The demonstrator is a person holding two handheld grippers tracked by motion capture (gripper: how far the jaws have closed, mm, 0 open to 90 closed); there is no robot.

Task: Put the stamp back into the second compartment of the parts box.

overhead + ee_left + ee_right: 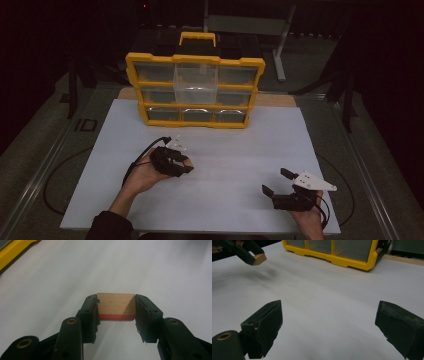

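One small pale wooden block with a red stripe [116, 307], clamped in the left tool [176, 161] above the white table [235, 160]. Right tool [277, 182]: released, empty. Yellow drawer organiser [195, 90]: one clear drawer protrudes; block not yet stowed, judging by position.

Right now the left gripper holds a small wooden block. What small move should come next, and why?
Probably carry the wooden block forward toward the yellow organizer. The left gripper is shut on the block, held above the white table, and one clear drawer stands pulled out. The right gripper is open and holds nothing.
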